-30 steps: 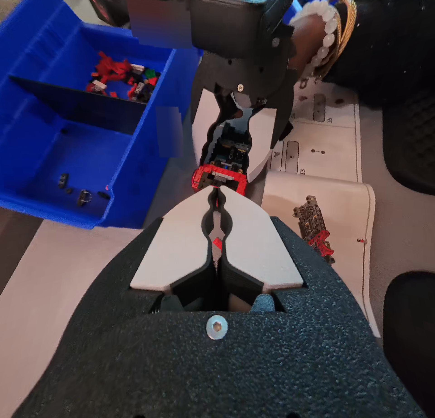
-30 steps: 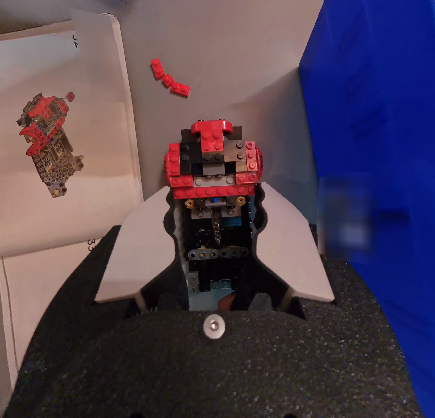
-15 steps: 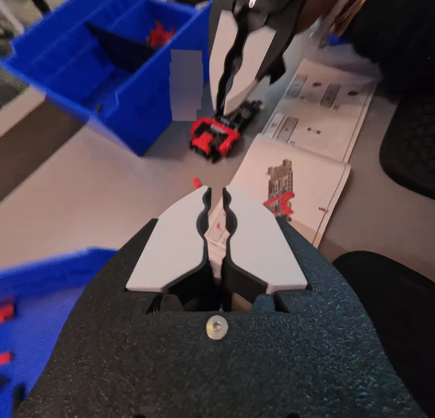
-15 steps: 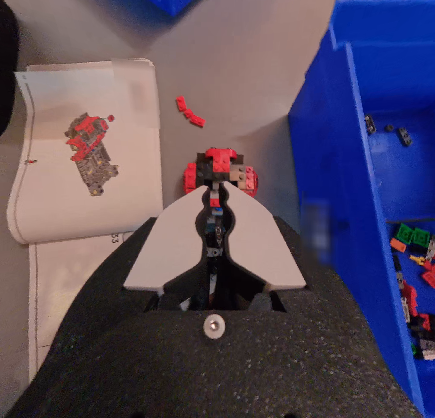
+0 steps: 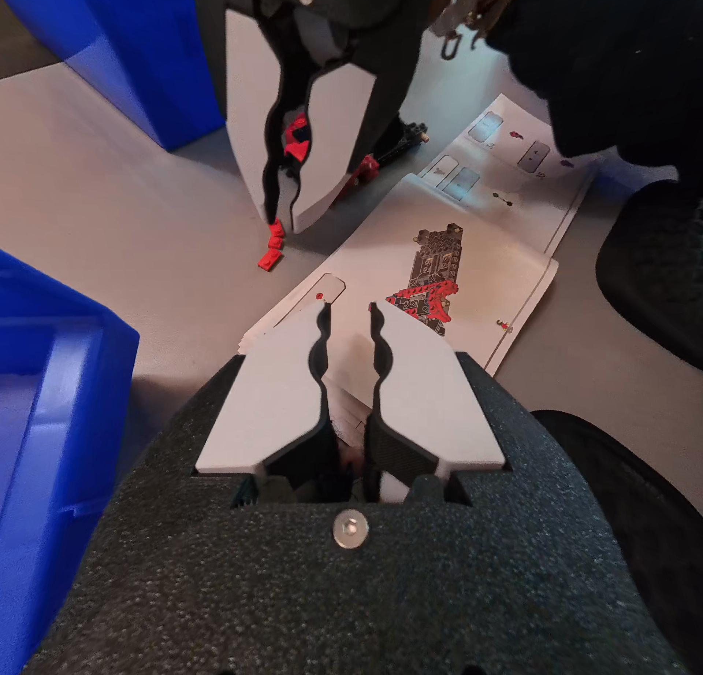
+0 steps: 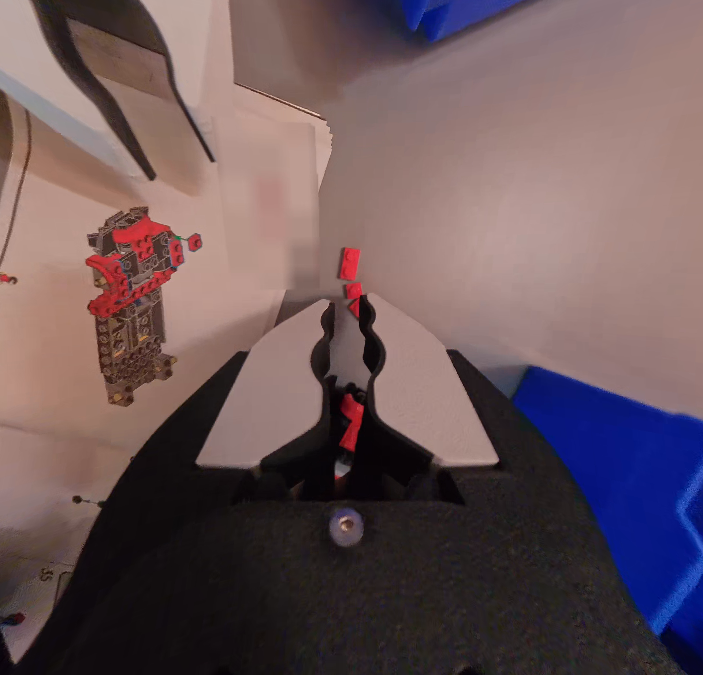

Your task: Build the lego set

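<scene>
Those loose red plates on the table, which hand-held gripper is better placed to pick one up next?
The right hand-held gripper. Its tips sit right at the nearest of the red plates, slightly parted. The left hand-held gripper is open and empty but hangs back over the instruction booklet.

Right gripper (image 5: pixel 282 225) released the model (image 5: pixel 395 141), reaching loose plates (image 6: pixel 350 263).

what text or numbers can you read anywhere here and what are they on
Instruction booklet: printed numbers beside the small parts boxes on its far page and near a page edge; I will not quote them.
Blue bin: no writing in view.
Nothing else shows readable text.
</scene>
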Demonstrator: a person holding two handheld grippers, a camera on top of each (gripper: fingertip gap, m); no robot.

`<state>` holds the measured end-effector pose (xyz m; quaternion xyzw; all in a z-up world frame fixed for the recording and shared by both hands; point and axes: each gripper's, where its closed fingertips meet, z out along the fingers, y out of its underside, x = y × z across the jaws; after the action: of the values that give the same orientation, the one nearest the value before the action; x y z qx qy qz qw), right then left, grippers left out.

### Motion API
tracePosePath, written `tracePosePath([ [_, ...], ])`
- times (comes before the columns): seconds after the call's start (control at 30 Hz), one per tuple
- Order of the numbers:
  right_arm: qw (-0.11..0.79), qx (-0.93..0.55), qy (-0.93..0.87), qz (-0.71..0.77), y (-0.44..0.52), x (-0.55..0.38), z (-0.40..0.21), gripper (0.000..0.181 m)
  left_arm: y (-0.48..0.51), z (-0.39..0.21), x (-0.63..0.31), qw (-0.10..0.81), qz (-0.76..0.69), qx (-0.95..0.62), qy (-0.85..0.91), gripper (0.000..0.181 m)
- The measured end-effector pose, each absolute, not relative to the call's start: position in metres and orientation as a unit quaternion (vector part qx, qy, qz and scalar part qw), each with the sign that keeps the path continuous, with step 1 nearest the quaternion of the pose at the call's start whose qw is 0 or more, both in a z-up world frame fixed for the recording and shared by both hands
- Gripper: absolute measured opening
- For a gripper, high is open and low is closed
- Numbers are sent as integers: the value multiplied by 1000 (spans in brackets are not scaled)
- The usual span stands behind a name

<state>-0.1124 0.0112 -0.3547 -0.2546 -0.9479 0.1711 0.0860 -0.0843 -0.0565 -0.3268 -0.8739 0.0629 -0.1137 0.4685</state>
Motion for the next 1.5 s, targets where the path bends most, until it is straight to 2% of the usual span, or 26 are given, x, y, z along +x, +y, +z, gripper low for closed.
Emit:
tracePosePath([
  [0.47, 67, -262, -943, 195, 12, -117, -360, 7, -57, -330, -81, 465, -136, -871, 79, 20],
  [0.7, 138, -433, -872, 185, 89, -87, -309, 7, -23, -309, -83, 476, -106, -862, 140, 23],
  [0.77, 162, -469, -851, 171, 109, -78, -307, 7, -2, -313, -93, 455, -79, -875, 146, 21],
  [0.87, 172, -492, -839, 159, 118, -70, -318, 7, 29, -324, -105, 406, -43, -898, 166, 7],
  [1.07, 163, -507, -830, 169, 121, -73, -337, 7, 60, -365, -108, 291, -60, -940, 168, 1],
  [1.4, 140, -486, -835, 216, 108, -76, -333, 7, 48, -363, -70, 284, -119, -923, 231, 1],
  [1.5, 131, -461, -843, 245, 95, -81, -331, 7, 51, -354, -79, 307, -106, -921, 218, 2],
])
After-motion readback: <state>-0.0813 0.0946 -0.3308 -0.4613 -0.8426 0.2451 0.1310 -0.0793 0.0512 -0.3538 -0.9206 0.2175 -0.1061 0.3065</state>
